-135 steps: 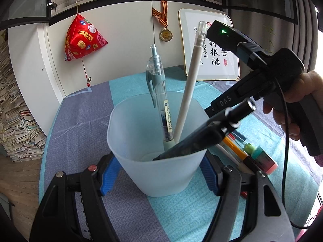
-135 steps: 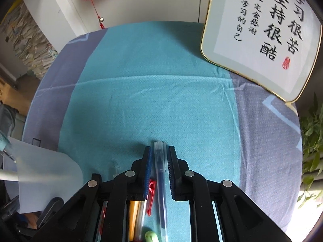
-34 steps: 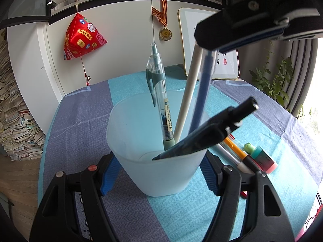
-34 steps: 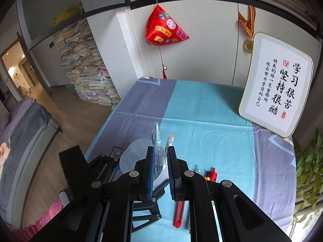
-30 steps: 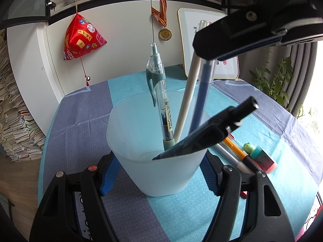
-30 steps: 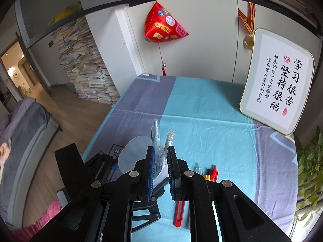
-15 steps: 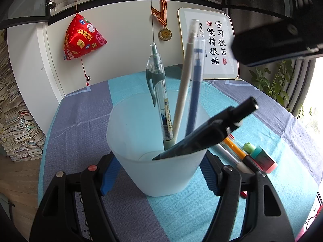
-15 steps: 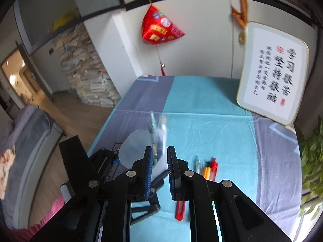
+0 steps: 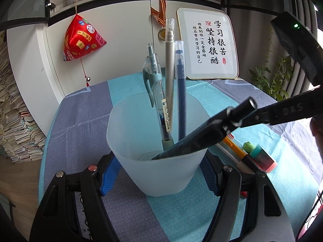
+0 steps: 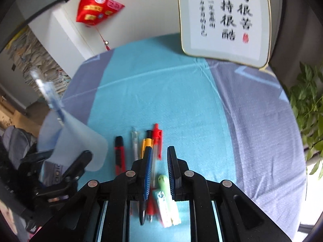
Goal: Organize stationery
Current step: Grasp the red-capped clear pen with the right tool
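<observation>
Two grippers in play, and your left gripper has its blue pads clamped on either side of the frosted translucent plastic cup, which stands upright on the teal and grey-blue tablecloth. Inside that cup, four pens: a clear retractable pen with a grey-green clip at 11 o'clock, a slim beige pen dead upright at 12, a dark blue gel pen with a clear cap just beside it, and a chunky black pen leaning out over the rim toward 2 o'clock.

Your right gripper hangs above the table with its blue-faced jaws drawn close, a narrow gap between them and nothing pinched. Through that gap and below lies the row of loose stationery: a red clip pen at 12 o'clock, an orange-yellow pen and a clear pen at 11, and a red and black marker further toward 10. A light green eraser-topped piece sits just under the jaws. The cup shows at 9 o'clock in this view, blurred. A framed white calligraphy board stands at 1 o'clock.
</observation>
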Demonstrator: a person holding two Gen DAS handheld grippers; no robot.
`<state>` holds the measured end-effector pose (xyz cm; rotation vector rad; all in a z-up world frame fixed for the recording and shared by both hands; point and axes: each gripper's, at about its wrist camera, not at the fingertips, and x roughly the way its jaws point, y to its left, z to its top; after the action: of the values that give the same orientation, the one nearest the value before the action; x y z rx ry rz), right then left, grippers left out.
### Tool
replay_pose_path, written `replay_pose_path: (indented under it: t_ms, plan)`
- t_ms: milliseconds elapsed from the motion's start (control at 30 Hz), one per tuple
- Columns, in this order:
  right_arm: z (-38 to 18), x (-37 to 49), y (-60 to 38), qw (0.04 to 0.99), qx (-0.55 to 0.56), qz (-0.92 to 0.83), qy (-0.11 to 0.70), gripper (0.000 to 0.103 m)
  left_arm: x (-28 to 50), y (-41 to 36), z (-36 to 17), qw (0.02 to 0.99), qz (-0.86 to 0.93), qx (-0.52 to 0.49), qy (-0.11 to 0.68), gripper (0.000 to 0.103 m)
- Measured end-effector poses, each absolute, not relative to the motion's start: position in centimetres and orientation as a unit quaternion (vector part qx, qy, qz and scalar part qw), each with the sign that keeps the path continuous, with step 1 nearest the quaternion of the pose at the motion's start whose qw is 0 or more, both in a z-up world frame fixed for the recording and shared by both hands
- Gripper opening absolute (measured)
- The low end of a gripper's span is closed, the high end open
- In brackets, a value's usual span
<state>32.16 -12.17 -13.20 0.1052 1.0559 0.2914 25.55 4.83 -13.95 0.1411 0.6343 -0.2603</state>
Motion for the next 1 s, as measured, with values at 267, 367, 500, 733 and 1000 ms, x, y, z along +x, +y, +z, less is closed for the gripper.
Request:
replay_pose_path:
  t_ms: [267,367,500,733,1000]
  plan:
    - [-15.3,33.9,-11.0,0.844,0.033,0.132,0.519,0.013,25.5,4.8,-13.9,0.939,-0.128,0.069,0.311,0.07]
    - [-15.7,33.9,-10.7,0.841,0.032,0.138,0.522,0.013,25.5,4.8,-13.9,0.939,-0.128,0.069,0.311,0.07]
    - [-15.9,33.6,-10.1,0.844,0.011,0.141,0.517,0.014,25.5,4.8,-13.9,0.939,-0.128,0.07,0.311,0.07]
    - [-15.9,33.4,-10.4,0.853,0.008,0.124,0.506,0.013,25.5,4.9,-14.0,0.939,-0.128,0.07,0.311,0.07]
    - [-15.4,32.5,-15.2,0.855,0.064,0.094,0.506,0.013,25.6,4.9,-14.0,0.939,-0.128,0.071,0.31,0.07]
